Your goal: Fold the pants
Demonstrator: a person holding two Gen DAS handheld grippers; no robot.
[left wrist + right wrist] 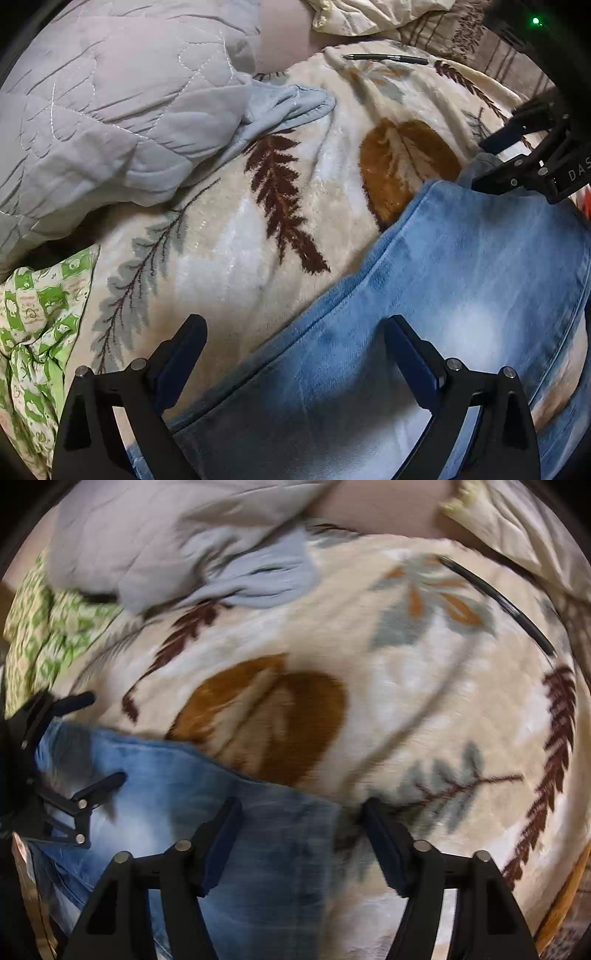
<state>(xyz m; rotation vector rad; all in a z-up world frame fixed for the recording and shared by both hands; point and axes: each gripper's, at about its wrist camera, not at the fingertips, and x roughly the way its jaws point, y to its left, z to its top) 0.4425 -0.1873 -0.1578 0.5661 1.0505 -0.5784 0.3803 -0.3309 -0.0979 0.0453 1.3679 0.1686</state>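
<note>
Light-blue washed jeans (461,288) lie on a cream blanket with a leaf print (229,236). My left gripper (295,343) is open, its fingers straddling the jeans' left edge. The right gripper shows in the left wrist view at the far right (517,155), open, over the jeans' far end. In the right wrist view, which is blurred, my right gripper (301,823) is open above the jeans' end edge (258,849). The left gripper (92,738) shows at the left there, open over the jeans.
A grey quilted duvet (110,103) is bunched at the back left. A green patterned cloth (33,314) lies at the left. A dark pen (384,58) lies on the blanket at the back; it also shows in the right wrist view (498,602).
</note>
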